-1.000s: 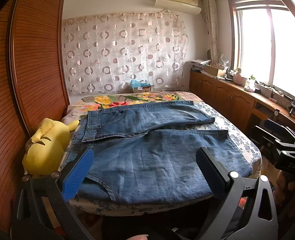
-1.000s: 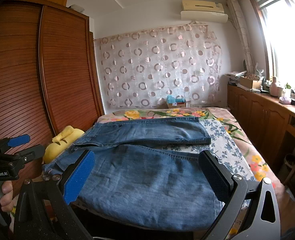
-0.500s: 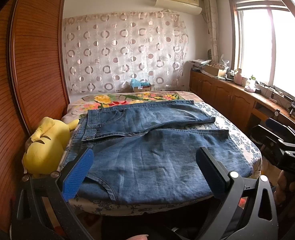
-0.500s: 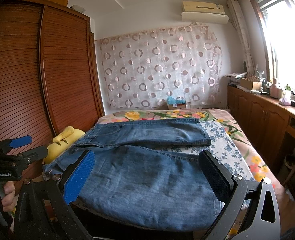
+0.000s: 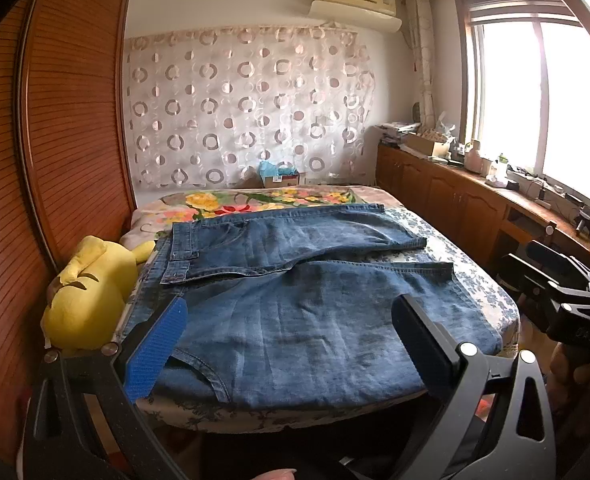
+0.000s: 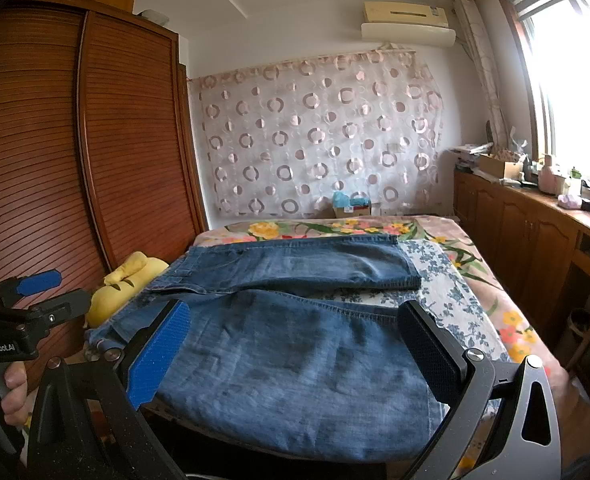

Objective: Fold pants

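Both claws — left claw (image 5: 287, 340), right claw (image 6: 295, 344) — spread wide, empty, above the jeans (image 5: 295, 320).

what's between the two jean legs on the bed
A bare wedge of blue-flowered sheet separates the far leg from the near leg, clearest in the right wrist view.

— Any writing you can read?

— One clear label: "GenRobot.AI" in white letters on the black body of the left tongs (image 6: 49, 294), seen from the right wrist view, just above the hand (image 6: 3, 396) gripping its handle.

— Anything on the other tool?

— From the left wrist view, the right tongs (image 5: 543, 268) carry faint raised letters on their black body, something like "DAS", too dim to be sure.

— The box (image 6: 351, 210) far beyond the tongs?

— Its label is too small to read.
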Demonstrator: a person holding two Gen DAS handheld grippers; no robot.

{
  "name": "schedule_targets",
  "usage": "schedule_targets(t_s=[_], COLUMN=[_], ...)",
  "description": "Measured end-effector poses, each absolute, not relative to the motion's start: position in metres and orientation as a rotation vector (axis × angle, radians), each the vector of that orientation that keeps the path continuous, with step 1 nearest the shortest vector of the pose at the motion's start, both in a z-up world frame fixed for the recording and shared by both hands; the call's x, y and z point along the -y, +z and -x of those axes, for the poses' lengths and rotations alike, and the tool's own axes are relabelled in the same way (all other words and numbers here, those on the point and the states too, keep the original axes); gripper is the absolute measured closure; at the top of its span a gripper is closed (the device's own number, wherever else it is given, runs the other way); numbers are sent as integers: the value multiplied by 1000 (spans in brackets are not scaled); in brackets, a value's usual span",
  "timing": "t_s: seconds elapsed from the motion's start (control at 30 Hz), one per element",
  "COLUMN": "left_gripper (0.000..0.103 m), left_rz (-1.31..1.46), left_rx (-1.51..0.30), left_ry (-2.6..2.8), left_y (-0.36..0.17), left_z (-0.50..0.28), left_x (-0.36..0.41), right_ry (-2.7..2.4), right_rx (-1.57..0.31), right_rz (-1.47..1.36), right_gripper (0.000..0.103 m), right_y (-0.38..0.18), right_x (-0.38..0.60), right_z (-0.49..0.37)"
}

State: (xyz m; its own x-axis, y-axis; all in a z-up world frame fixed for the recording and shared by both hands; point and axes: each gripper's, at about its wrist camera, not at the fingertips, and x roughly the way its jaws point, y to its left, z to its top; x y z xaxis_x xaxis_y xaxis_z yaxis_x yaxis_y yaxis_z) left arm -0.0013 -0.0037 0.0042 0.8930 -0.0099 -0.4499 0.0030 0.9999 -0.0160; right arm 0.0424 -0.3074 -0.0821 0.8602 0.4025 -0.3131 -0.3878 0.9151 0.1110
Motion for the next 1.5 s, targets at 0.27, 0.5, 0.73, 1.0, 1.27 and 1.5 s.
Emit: schedule_targets(t_s=[0.27, 0.5, 0.73, 1.0, 1.27, 1.5], left_gripper=[1, 1, 1, 1, 1, 1], left_rz=[16, 17, 18, 17, 25, 43], left_rx=[-466, -465, -468, -467, -499, -537], left_ry=[-7, -6, -7, -6, -18, -10], left_y=[4, 4, 9, 9, 4, -12], left_z=[1, 2, 5, 5, -3, -11], left_x=[4, 3, 7, 8, 12, 2], right_ry=[416, 414, 412, 412, 415, 409], right_rx=[-338, -340, -341, -338, -347, -359], right_rz=[-44, -44, -44, -43, -47, -45], right_gripper=[0, 0, 0, 0, 0, 0], right_y=[-82, -83, -83, -83, -84, -86], right_x=[308, 308, 308, 307, 309, 312], right_z=[-42, -42, -42, -43, -43, -45])
